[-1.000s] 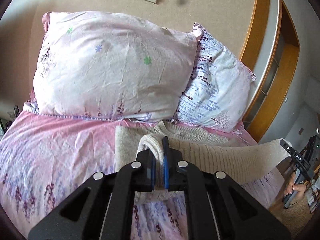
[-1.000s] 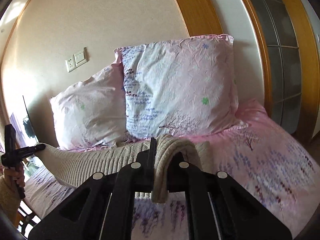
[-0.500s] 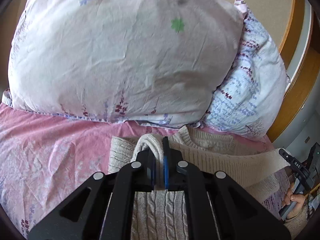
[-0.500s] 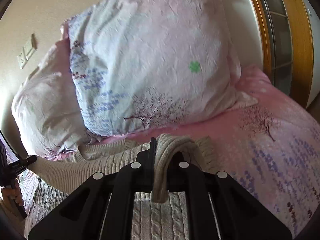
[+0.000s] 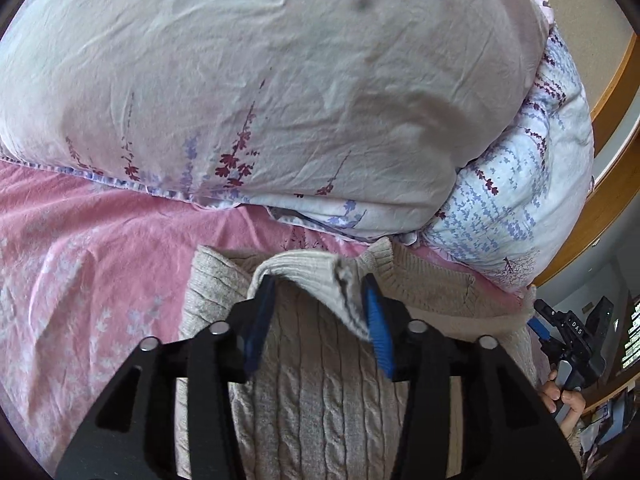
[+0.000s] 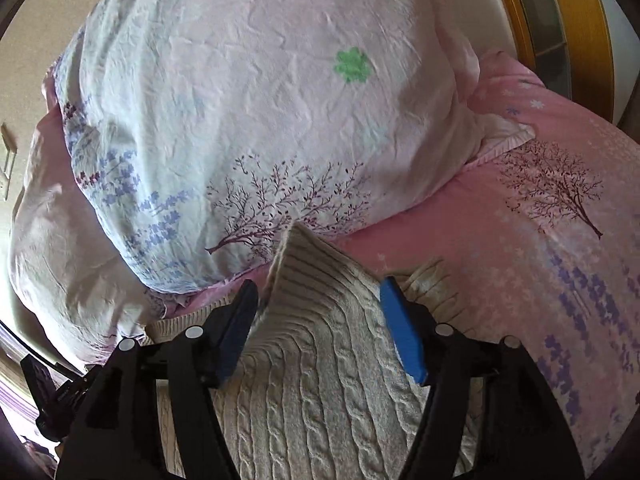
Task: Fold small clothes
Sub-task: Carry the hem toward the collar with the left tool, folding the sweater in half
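There was one cream cable-knit sweater [image 5: 320, 400], two floral pillows, the pink one [image 5: 260, 80] at twelve o'clock and the blue-sprigged one [image 5: 520, 208] at three, and two grippers, left [image 5: 320, 320] and right [image 6: 320, 328].

Sweater [image 5: 320, 412]: we see it lying on the bedsheet [image 5: 80, 280], its top edge just before the pillows.
Left pillow [image 5: 260, 92]: it rests on the bedsheet behind the sweater and overlaps the right pillow [image 5: 520, 208].
Left gripper [image 5: 320, 316]: we find it above the sweater, jaws apart, a folded hem between them.
Right gripper [image 6: 320, 324]: it sits above the sweater's right side, jaws apart, a raised hem between them.
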The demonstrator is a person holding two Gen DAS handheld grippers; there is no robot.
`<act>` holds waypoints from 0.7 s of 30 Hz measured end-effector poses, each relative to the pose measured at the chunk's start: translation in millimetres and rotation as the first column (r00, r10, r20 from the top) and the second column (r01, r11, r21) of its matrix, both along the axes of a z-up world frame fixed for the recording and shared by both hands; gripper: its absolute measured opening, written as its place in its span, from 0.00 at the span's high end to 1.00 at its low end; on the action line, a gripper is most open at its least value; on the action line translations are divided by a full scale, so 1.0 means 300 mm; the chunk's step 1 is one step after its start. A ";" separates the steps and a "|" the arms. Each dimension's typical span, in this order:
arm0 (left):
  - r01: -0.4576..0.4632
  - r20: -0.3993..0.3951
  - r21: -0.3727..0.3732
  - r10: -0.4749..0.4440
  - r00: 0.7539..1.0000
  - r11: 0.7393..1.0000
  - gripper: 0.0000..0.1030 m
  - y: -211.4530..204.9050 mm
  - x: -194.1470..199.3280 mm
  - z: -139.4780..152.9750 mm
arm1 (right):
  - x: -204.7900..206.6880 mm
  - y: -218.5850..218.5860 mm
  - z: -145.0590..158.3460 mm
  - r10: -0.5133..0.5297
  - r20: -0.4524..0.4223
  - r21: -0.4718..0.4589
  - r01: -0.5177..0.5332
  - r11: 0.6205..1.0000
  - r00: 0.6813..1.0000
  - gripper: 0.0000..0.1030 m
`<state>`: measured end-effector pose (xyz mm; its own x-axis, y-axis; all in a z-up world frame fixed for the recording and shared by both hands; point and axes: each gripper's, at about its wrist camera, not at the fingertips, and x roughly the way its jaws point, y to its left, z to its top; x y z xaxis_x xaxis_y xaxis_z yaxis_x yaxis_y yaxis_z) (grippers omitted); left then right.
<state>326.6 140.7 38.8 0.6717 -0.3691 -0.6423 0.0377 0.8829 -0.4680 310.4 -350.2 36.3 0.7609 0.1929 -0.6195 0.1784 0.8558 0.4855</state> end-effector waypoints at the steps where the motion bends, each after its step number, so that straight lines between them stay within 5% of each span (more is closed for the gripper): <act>1: -0.010 0.012 0.012 0.010 1.000 1.000 0.42 0.002 -0.011 0.015 | -0.016 -0.008 0.013 0.000 0.007 0.000 0.000 1.000 1.000 0.36; 5: -0.005 0.044 0.034 0.004 0.999 0.999 0.40 0.033 -0.077 0.056 | -0.123 -0.052 0.025 0.001 -0.005 -0.031 -0.001 1.000 1.000 0.37; 11: 0.041 0.035 0.111 -0.045 0.998 0.993 0.44 0.077 -0.215 0.026 | -0.276 -0.115 -0.035 0.034 -0.082 -0.063 -0.039 0.997 0.996 0.58; 17: 0.092 0.004 0.223 -0.095 0.995 0.971 0.46 0.039 -0.281 -0.025 | -0.288 -0.086 -0.083 0.065 -0.141 -0.117 -0.082 0.990 0.988 0.62; 21: 0.110 -0.036 0.243 -0.105 0.994 0.964 0.61 0.021 -0.286 -0.067 | -0.289 -0.064 -0.090 0.068 -0.153 -0.168 -0.094 0.981 0.986 0.85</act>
<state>240.8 146.9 18.7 0.6212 -0.2684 -0.7362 0.1308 0.9619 -0.2403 223.8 -369.4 9.4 0.6461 0.1301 -0.7520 0.1627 0.9393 0.3022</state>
